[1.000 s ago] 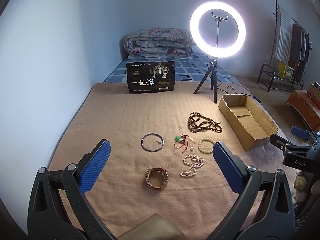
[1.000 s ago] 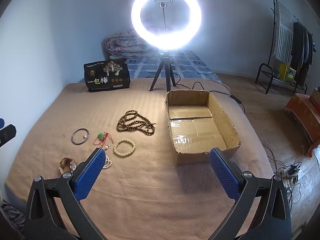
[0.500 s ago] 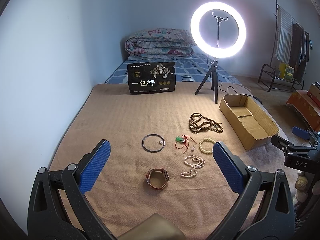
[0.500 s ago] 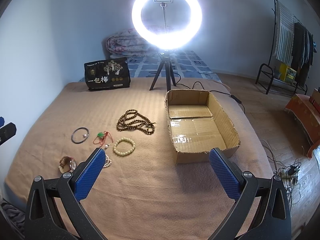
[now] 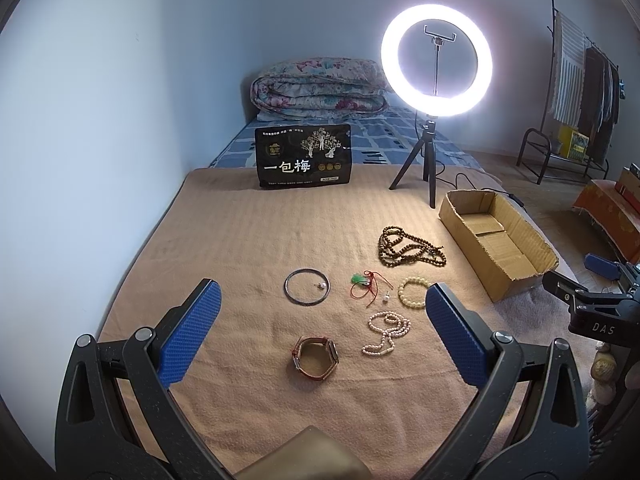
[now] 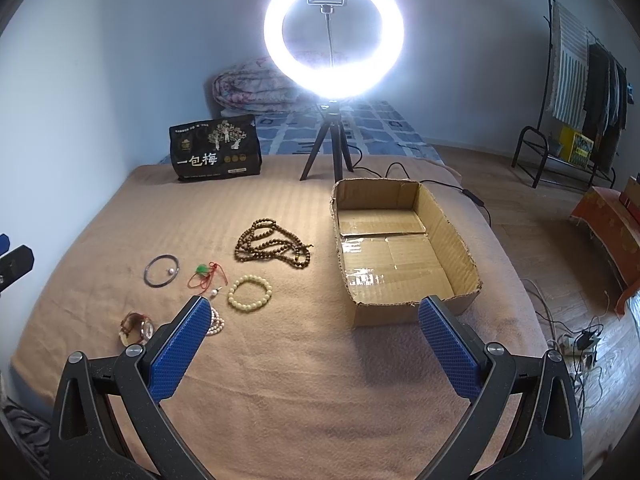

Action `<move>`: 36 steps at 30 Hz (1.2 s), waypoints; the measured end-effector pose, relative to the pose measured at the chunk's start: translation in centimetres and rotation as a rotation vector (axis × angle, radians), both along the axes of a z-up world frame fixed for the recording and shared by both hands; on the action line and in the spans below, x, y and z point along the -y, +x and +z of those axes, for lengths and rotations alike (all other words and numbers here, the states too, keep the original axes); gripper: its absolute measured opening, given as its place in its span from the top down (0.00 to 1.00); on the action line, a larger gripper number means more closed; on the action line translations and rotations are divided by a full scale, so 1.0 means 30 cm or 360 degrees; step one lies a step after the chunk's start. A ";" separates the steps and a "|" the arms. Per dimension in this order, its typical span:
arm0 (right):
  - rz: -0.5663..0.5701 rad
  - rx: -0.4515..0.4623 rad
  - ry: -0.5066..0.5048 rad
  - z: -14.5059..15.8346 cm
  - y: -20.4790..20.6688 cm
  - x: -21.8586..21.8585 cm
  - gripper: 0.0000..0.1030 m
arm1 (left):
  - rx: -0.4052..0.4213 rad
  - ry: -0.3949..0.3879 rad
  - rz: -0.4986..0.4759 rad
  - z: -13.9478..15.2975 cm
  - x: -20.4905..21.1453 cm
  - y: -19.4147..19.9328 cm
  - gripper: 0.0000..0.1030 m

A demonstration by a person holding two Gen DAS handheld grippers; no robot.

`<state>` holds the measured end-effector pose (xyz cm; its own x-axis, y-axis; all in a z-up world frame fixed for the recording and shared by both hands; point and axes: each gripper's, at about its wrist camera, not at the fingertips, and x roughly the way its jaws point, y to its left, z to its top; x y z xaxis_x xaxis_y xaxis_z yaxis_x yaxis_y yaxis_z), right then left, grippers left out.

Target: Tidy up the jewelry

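Both tongs wide open, holding nothing.
Left tongs [image 5: 320,312] and right tongs [image 6: 314,322] hover above the bed, blue pads [image 5: 188,336] spread apart, pointing forward.

We see on blanket [image 5: 240,240]: bangle [image 5: 307,287] left of pendant [image 5: 364,285]; bracelet [image 5: 414,293] right; watch [image 5: 316,358], pearls [image 5: 387,333] nearer; beads [image 5: 408,247] behind; box [image 5: 496,240] right.

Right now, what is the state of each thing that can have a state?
left gripper: open, holding nothing
right gripper: open, holding nothing
cardboard box: open, nothing inside
ring light: switched on
watch: strap closed in a loop
quilt: folded
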<state>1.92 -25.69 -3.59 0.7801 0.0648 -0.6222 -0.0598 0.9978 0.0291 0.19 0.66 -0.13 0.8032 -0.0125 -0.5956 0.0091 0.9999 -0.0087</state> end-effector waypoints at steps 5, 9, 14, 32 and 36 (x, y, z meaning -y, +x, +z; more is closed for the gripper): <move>0.0001 -0.0004 0.0002 -0.002 0.000 0.001 0.00 | -0.0002 0.0000 0.0000 0.000 -0.001 0.002 0.00; 0.0003 -0.0005 0.0001 -0.002 0.001 0.000 0.00 | -0.0001 0.0001 -0.0001 -0.001 0.000 0.001 0.00; 0.0005 -0.0006 0.0000 0.000 -0.003 -0.002 0.00 | 0.0000 0.0002 0.0001 -0.002 0.000 0.000 0.00; 0.0016 -0.0015 0.0001 -0.006 -0.001 -0.009 0.00 | -0.0002 0.0002 0.0000 -0.004 -0.001 0.000 0.00; 0.0026 -0.0024 0.0005 -0.007 0.000 -0.013 0.00 | -0.0002 0.0008 0.0002 -0.007 -0.002 -0.001 0.00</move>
<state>1.93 -25.29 -3.81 0.7696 0.0793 -0.6336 -0.0754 0.9966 0.0332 0.16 0.72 -0.34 0.8026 -0.0085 -0.5964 0.0079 1.0000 -0.0036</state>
